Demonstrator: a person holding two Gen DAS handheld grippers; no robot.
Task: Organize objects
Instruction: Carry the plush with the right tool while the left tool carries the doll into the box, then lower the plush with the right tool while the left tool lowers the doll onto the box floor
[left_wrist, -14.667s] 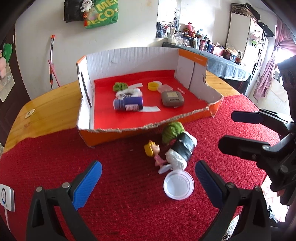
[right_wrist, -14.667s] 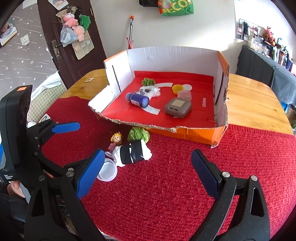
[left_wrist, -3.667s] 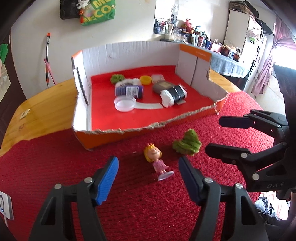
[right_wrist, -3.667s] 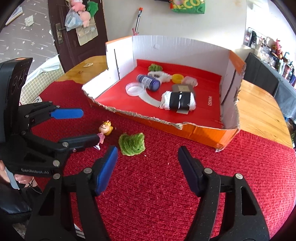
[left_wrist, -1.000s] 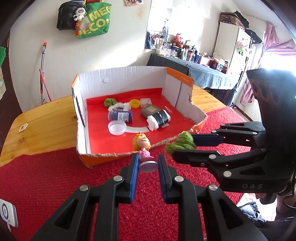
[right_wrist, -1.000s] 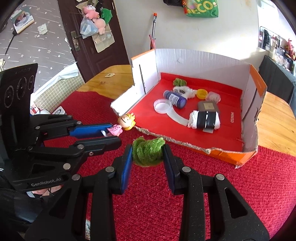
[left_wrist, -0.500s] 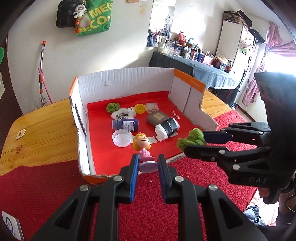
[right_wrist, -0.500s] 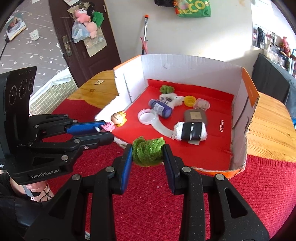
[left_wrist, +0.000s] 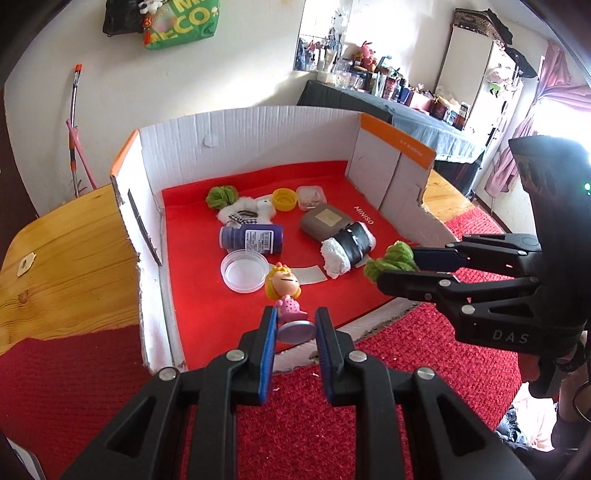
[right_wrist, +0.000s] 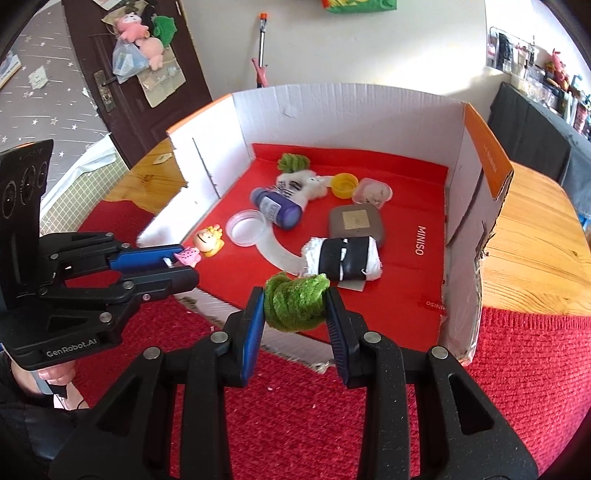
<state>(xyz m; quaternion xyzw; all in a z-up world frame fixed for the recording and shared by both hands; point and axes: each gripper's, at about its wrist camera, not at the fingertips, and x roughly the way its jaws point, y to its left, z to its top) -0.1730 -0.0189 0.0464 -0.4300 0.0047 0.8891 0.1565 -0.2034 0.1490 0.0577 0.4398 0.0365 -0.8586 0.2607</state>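
My left gripper (left_wrist: 293, 328) is shut on the base of a small blonde doll in pink (left_wrist: 285, 291) and holds it over the front edge of the cardboard box (left_wrist: 243, 138). The doll also shows in the right wrist view (right_wrist: 207, 243). My right gripper (right_wrist: 295, 308) is shut on a green fuzzy clump (right_wrist: 295, 301), held above the box's torn front wall; the clump also shows in the left wrist view (left_wrist: 393, 260). The box has a red floor and white walls (right_wrist: 332, 107).
Inside the box lie a blue bottle (left_wrist: 251, 238), a clear round lid (left_wrist: 243, 271), a white-and-black roll (left_wrist: 347, 249), a grey case (left_wrist: 323, 221), a yellow cap (left_wrist: 284, 199), a white plush (left_wrist: 245, 212) and another green clump (left_wrist: 221, 195). Red cloth (left_wrist: 314, 424) covers the wooden table (left_wrist: 62, 251).
Both grippers have moved forward with their loads, from above the red cloth to over the front of the box. Both grips are unchanged.
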